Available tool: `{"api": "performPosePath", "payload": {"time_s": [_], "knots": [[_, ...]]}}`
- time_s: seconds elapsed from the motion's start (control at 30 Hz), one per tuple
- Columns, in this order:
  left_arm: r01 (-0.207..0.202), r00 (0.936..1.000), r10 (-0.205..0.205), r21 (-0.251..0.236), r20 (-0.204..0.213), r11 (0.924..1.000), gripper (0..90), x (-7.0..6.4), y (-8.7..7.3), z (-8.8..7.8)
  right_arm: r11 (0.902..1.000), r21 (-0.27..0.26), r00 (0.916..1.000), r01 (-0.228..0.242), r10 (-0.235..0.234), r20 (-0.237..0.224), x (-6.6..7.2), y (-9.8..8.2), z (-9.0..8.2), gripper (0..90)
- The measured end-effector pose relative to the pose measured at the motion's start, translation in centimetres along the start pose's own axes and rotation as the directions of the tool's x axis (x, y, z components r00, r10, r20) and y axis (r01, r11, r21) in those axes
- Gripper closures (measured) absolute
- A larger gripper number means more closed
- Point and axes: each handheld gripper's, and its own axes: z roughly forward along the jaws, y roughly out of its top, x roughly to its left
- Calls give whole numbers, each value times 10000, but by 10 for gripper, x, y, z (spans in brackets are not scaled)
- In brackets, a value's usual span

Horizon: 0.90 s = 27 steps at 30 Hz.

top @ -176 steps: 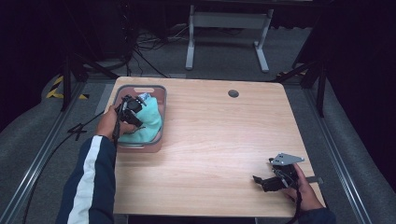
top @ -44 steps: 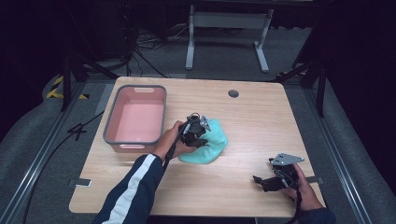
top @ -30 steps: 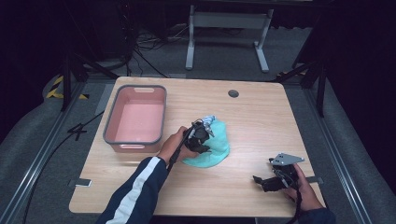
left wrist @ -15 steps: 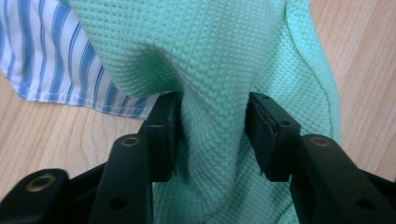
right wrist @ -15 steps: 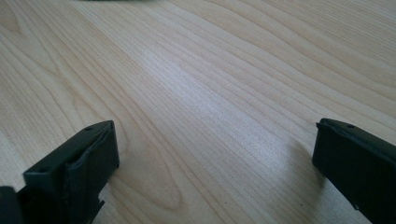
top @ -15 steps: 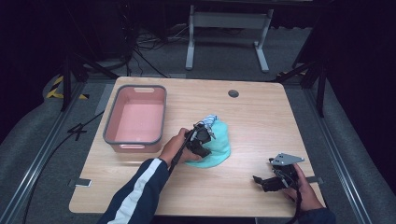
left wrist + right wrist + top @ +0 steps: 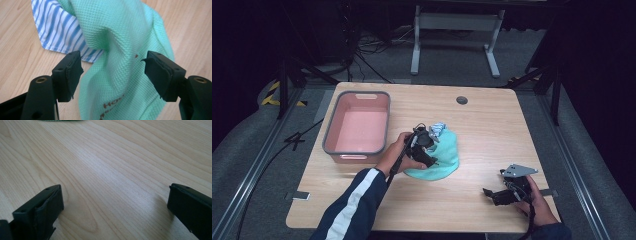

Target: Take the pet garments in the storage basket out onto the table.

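Two cloths, a green cloth [image 7: 125,50] over a striped cloth [image 7: 57,30], are lying mid-table at three o'clock of the pink bin [image 7: 357,127]. We are seeing the left gripper [image 7: 112,72] just opening, pads clear of them. The right gripper [image 7: 115,205] is gaping wide, empty.

One bin [image 7: 357,128], two cloths [image 7: 443,155], two grippers [image 7: 424,148]

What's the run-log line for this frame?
left gripper: jaws just opening, off green cloth | cloth: on table | right gripper: open, idle
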Motion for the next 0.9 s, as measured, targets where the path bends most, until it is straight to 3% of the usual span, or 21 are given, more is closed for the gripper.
{"api": "performPosePath", "payload": {"time_s": [0.17,0.43,0.67,0.9], "knots": [[-43,10000,42,-309,-41,9995,264,-1,1,-14,10000,-1,10000,5,-5,5,0,0,0,7],[-551,9981,535,-504,-319,9972,188,-9,-2,-34,10000,-15,10000,-14,14,1,0,0,0,7],[-987,9940,957,-568,-537,9935,218,-16,-5,-47,10000,-1,10000,-6,6,0,0,0,0,7],[-1366,9883,1328,-466,-756,9895,230,-24,-18,-62,10000,-13,10000,-7,7,5,0,0,0,7]]}}
